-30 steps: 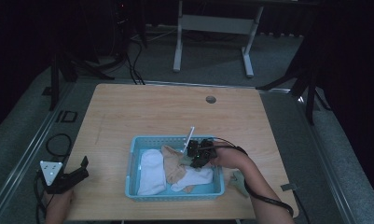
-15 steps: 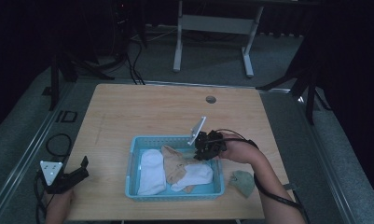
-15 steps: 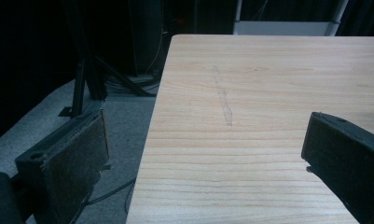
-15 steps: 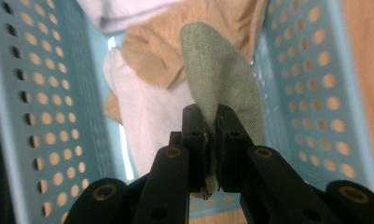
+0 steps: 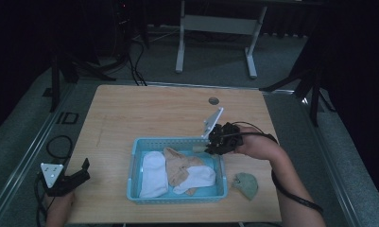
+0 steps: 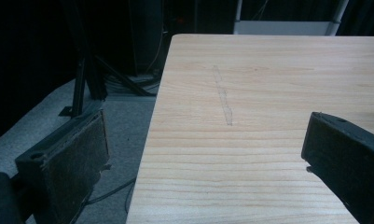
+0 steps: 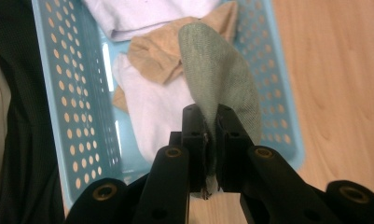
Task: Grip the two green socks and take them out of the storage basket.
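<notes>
So far, three socks lie in the blue basket (image 5: 136, 166) on the desk (image 5: 144, 113): a white sock (image 5: 153, 172), a tan one (image 5: 177, 165) and another white one (image 5: 196, 177). The right claw (image 7: 211, 140) is clamped on a grey-green sock (image 7: 222, 79), which hangs from it above the basket's right end. A second grey-green sock (image 5: 246, 184) lies on the desk just right of the basket, probably next to be sorted, while the left claw (image 5: 78, 176) rests wide and empty near the desk's left edge.
</notes>
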A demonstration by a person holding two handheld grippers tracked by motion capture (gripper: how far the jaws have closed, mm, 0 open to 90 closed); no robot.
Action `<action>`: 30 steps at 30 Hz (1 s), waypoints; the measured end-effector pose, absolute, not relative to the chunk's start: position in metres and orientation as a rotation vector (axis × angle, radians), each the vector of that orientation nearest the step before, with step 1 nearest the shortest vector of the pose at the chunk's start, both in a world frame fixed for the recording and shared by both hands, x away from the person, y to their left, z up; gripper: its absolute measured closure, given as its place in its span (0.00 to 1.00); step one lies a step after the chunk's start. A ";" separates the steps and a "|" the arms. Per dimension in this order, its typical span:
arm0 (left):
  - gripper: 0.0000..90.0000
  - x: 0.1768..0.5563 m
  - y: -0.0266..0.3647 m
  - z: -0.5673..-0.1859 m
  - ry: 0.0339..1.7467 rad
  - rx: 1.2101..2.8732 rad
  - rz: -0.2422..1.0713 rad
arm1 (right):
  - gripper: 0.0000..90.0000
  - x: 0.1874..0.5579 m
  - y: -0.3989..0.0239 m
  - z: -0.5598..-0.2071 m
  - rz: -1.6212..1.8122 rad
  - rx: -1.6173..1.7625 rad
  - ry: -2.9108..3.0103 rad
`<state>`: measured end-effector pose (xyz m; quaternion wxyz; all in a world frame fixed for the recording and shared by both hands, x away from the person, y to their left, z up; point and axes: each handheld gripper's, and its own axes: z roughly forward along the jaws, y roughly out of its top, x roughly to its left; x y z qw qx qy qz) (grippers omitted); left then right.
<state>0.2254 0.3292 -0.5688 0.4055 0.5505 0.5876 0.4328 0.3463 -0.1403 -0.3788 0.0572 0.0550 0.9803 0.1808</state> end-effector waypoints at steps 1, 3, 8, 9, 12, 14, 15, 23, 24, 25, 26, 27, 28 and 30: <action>0.00 0.225 0.329 -0.569 1.483 1.389 1.092 | 0.93 0.346 -0.144 -0.376 0.551 0.165 2.968; 0.00 0.225 0.329 -0.569 1.483 1.389 1.093 | 0.93 0.346 -0.151 -0.371 0.553 0.183 2.964; 0.00 0.226 0.329 -0.569 1.484 1.390 1.093 | 0.93 0.348 -0.171 -0.364 0.561 0.243 2.938; 0.00 0.226 0.329 -0.569 1.484 1.391 1.093 | 0.93 0.348 -0.175 -0.364 0.562 0.253 2.935; 0.00 0.226 0.329 -0.569 1.487 1.390 1.088 | 0.93 0.349 -0.189 -0.362 0.560 0.290 2.923; 0.00 0.226 0.329 -0.569 1.487 1.387 1.089 | 0.93 0.350 -0.198 -0.362 0.555 0.314 2.916; 0.00 0.226 0.329 -0.569 1.487 1.390 1.090 | 0.93 0.351 -0.203 -0.362 0.558 0.330 2.913; 0.00 0.226 0.329 -0.569 1.488 1.394 1.089 | 0.93 0.359 -0.239 -0.372 0.548 0.458 2.895; 0.00 0.226 0.329 -0.569 1.488 1.393 1.089 | 0.93 0.360 -0.243 -0.375 0.552 0.479 2.894; 0.00 0.226 0.329 -0.569 1.488 1.394 1.089 | 0.93 0.362 -0.247 -0.378 0.548 0.495 2.894; 0.00 0.226 0.329 -0.569 1.488 1.394 1.089 | 0.93 0.364 -0.250 -0.381 0.552 0.515 2.894; 0.00 0.226 0.329 -0.569 1.488 1.394 1.089 | 0.93 0.366 -0.254 -0.384 0.557 0.528 2.892; 0.00 0.226 0.329 -0.569 1.488 1.393 1.089 | 0.93 0.368 -0.257 -0.388 0.558 0.546 2.894; 0.00 0.226 0.329 -0.569 1.487 1.394 1.090 | 0.93 0.371 -0.262 -0.396 0.549 0.570 2.891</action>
